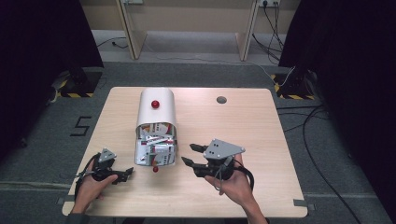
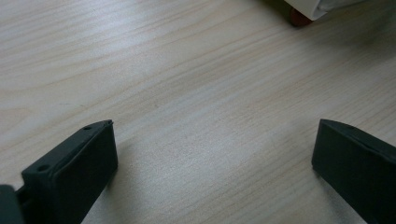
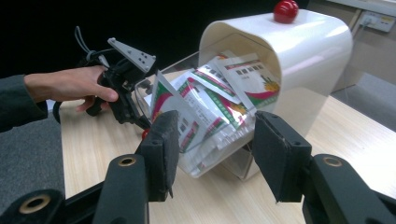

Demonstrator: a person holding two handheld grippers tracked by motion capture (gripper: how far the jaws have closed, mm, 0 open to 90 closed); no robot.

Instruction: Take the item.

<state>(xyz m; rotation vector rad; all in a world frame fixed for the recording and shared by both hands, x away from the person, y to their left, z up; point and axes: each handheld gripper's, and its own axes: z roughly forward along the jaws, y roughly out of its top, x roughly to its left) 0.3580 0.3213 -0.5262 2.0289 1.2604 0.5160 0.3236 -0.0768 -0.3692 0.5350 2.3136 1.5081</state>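
A white bread-bin-style container [image 1: 156, 112] with a red knob [image 1: 155, 104] on top is seen lying on the wooden table [image 1: 261, 140], its clear front flap [image 1: 156, 156] already lowered so that the packets [image 3: 210, 102] inside are exposed. They are piled at the mouth and spill partly onto the flap. The opening step can therefore be judged as done; the taking out of a packet is what appears to be left, and none has yet been lifted clear.

The right gripper [image 3: 215, 140] is held just in front of the opening, its jaws parted about halfway with the nearest packets framed between them — nothing is pressed by the pads, so no grip has been made. The left gripper [image 2: 212, 154] is held low over bare tabletop beside the container (a second red knob [image 2: 299, 18] at the flap's edge shows at the top of its view), with its jaws wide apart and nothing between them.

A short advance of the right gripper and a closing on one packet's edge would probably be needed next.
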